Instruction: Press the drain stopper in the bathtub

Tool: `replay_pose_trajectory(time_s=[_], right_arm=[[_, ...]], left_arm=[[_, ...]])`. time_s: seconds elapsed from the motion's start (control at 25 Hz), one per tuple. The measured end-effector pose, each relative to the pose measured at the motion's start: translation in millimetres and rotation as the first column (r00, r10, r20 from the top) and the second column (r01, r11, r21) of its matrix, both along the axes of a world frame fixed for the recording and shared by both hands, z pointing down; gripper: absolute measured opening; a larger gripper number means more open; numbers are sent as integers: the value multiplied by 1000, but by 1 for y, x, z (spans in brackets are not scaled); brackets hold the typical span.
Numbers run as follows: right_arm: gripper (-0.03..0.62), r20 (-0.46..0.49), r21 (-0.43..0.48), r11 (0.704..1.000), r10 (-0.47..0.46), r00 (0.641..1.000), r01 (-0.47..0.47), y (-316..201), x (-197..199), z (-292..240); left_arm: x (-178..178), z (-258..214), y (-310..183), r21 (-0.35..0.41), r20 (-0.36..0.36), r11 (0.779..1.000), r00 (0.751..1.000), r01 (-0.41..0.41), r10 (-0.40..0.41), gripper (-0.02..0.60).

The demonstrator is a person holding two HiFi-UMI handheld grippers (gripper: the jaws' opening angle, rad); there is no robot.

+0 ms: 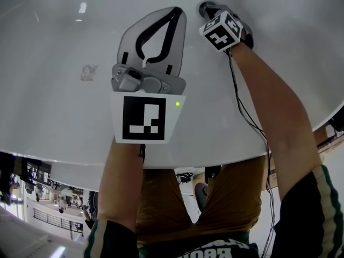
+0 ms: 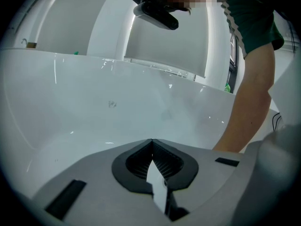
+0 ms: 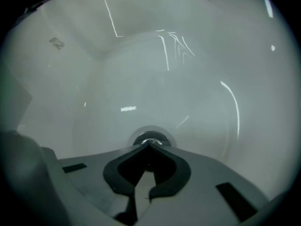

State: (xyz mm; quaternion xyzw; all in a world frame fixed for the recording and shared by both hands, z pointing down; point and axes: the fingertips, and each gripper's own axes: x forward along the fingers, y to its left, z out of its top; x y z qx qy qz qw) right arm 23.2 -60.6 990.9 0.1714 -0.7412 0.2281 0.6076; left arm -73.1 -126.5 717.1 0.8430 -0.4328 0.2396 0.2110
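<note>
Head view, L to R: grey plastic left gripper (image 1: 175,14) w/ black-lined jaws hangs over the floor of the glossy white bathtub (image 1: 59,47). Its jaws are together w/ nothing between them. Right gripper (image 1: 207,8), marker cube uppermost, points at the tub's far end, where the small round chrome drain stopper (image 3: 149,138) sits in its recess. Right gripper view: the 2 jaws meet tip to tip, empty, w/ the tips at the stopper's near rim; contact can't be confirmed. Handling, est.: the stopper is rigid metal, prob. sprung, and slick. No grasp is needed. Push w/ the closed tips on the cap centre, straight down; an off-centre push may skid onto the enamel.
</note>
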Motion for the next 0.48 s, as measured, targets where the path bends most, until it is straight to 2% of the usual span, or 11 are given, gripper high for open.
replay_pose_trajectory(time_s=[0.16,0.36,0.48], right_arm=[[12,24,27,997,-69,997,68,6,-4,-8],[12,30,29,999,-21,999,20,1,-1,-7],[12,30,22,999,-28,999,28,5,-2,-7]], left_arm=[[-2,-1,3,-15,12,1000,1000,7,-7,8],[1,-1,0,1,9,1000,1000,-4,4,9],[2,1,4,-6,11,1000,1000,-10,10,8]])
